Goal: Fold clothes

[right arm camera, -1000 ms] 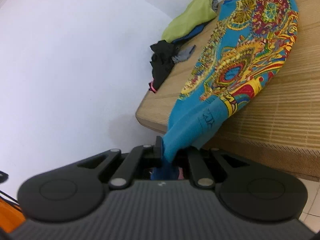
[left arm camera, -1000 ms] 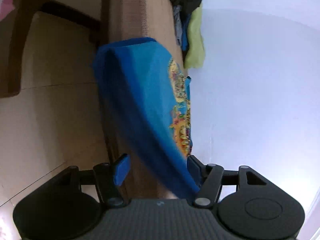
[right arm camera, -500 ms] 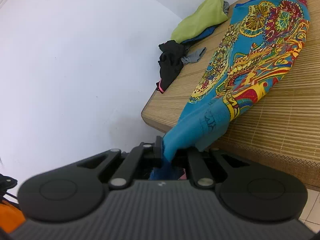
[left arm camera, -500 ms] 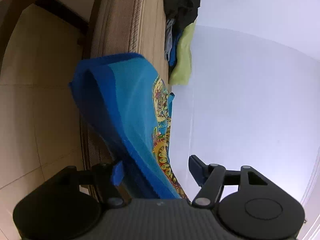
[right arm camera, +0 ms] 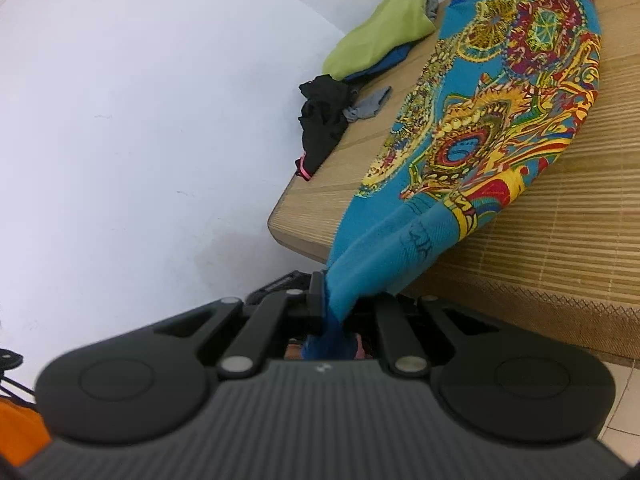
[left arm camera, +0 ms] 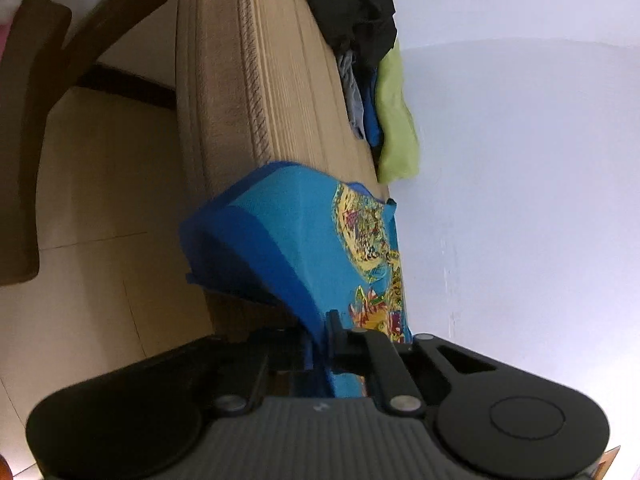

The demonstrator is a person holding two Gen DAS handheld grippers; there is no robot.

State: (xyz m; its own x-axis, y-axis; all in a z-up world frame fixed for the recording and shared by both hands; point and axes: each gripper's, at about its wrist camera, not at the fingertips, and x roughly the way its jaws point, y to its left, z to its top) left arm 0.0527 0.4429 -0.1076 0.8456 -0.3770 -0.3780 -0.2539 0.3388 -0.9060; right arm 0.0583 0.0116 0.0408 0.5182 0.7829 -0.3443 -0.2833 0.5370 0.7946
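Two corners of the patterned blue garment (right arm camera: 492, 128) are clamped by left gripper (left arm camera: 326, 344) and right gripper (right arm camera: 340, 312) at the bed (right arm camera: 560, 240) edge.

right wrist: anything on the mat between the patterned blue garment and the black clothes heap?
Mostly bare woven mat; only a small grey cloth lies between the patterned blue garment and black clothes heap, per right wrist view.

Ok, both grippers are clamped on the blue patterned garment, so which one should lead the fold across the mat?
Probably right. The right gripper grips a bunched corner of the blue patterned garment with the open mat ahead; the left gripper holds cloth hanging over the mat's edge.
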